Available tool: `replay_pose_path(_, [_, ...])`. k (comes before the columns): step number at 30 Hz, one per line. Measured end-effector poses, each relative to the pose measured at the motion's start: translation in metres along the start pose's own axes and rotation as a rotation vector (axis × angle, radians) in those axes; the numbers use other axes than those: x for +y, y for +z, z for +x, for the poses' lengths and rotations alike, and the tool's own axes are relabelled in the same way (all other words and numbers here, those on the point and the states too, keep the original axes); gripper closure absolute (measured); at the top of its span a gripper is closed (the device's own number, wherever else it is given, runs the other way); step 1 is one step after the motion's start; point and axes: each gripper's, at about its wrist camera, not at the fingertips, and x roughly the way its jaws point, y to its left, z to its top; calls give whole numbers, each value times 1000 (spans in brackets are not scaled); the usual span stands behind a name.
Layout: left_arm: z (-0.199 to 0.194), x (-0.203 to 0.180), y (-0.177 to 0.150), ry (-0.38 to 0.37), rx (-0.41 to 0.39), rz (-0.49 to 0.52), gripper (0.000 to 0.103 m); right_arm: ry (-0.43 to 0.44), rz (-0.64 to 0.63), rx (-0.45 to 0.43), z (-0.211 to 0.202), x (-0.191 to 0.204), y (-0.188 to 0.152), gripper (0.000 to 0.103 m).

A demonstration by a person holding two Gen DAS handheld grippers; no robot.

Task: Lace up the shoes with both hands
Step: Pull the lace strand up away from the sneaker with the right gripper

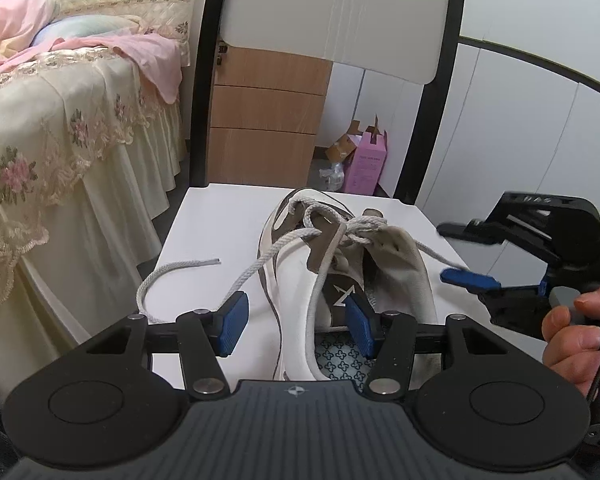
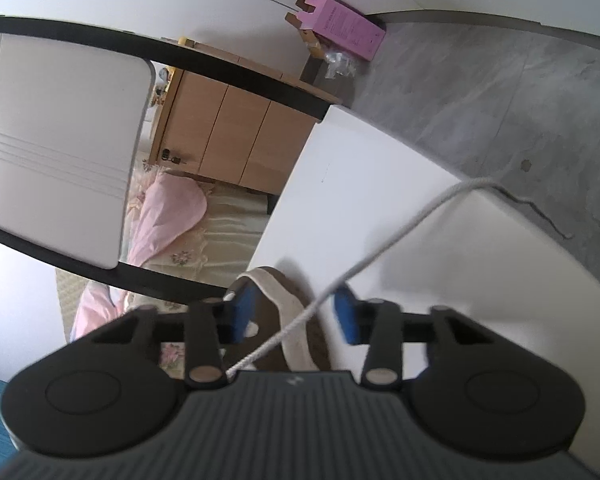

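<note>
A white and grey-brown shoe (image 1: 292, 276) lies on a white chair seat (image 1: 204, 220), its grey-white laces crossed and loosely tied over the tongue. One lace end (image 1: 172, 270) curls on the seat to the left. My left gripper (image 1: 296, 326) is open, its blue pads (image 1: 232, 324) standing either side of the shoe's near wall, with a lace strand running past the left pad. My right gripper (image 1: 458, 254) comes in from the right. In the right wrist view my right gripper (image 2: 294, 314) is open, and the other lace (image 2: 400, 236) runs loose between its pads over the shoe (image 2: 268, 284).
A hand (image 1: 576, 336) holds the right gripper. The chair's white back (image 1: 340, 12) and black frame rise behind the seat. A bed with a floral lace cover (image 1: 60, 140) is at the left. A wooden drawer cabinet (image 1: 264, 120) and a pink box (image 1: 368, 164) stand behind.
</note>
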Motion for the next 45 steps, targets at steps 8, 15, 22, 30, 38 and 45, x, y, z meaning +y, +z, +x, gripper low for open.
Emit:
replay_pose_path(8, [1, 3, -1, 1, 18, -42, 43, 101, -26, -91, -13, 11, -3, 98])
replay_pose_path(15, [1, 8, -2, -18, 38, -99, 41, 255, -23, -185, -30, 27, -4, 98])
replay_pose_path(22, [-1, 9, -2, -21, 43, -106, 41, 350, -192, -268, -45, 80, -2, 98])
replay_pose_path(30, [-1, 12, -2, -39, 59, -139, 41, 423, -372, -356, -64, 146, 4, 99])
replay_pose_path(38, [-3, 12, -2, -38, 60, -141, 41, 473, -454, -369, -86, 207, 22, 99])
replay_pose_path(45, [-2, 12, -2, -36, 62, -143, 41, 470, -550, -417, -113, 264, 37, 99])
